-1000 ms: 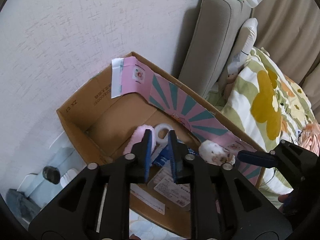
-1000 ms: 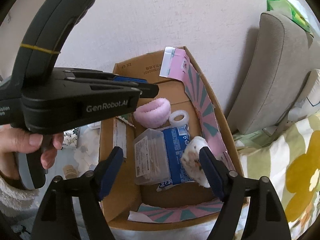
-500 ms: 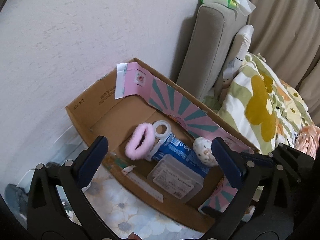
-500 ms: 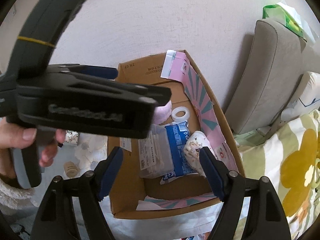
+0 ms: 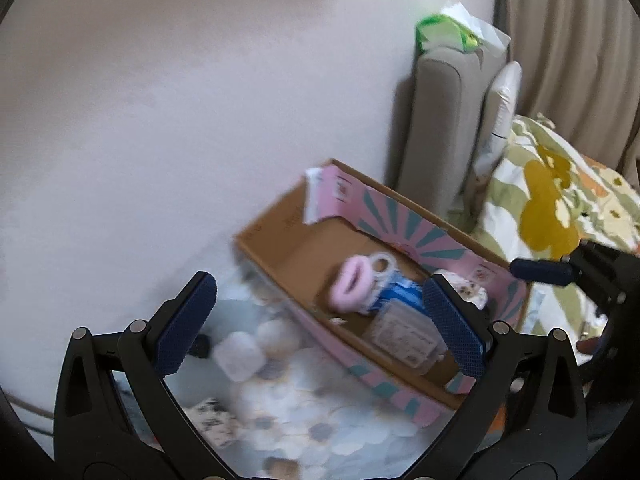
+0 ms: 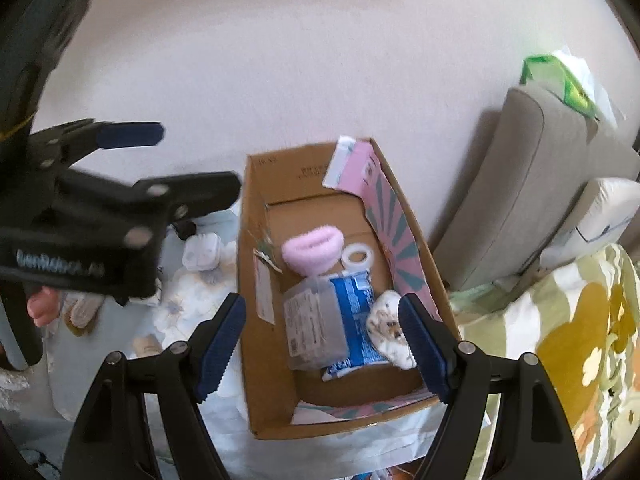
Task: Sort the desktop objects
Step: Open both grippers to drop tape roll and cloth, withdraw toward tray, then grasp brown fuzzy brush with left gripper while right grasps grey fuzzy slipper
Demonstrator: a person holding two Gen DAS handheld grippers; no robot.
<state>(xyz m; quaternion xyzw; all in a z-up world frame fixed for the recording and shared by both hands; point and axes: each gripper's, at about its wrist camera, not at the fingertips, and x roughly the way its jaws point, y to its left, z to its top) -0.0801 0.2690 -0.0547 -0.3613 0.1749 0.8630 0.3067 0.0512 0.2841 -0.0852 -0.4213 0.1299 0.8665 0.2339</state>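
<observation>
An open cardboard box with a pink and teal flap stands against the wall. In it lie a pink fluffy band, a white tape ring, a blue pack, a clear plastic case and a white spotted plush. My left gripper hangs wide open and holds nothing, up and left of the box; in the right wrist view the left gripper is blurred. My right gripper hovers above the box's near end, open, with nothing between its fingers.
On the floral cloth left of the box lie a small white case, a black piece and a spotted item. A grey sofa arm with a green tissue pack and a flowered blanket stand right.
The left jaws went from nearly shut over the box to wide open, and that gripper drew back up and to the left. The right gripper rose a little.
</observation>
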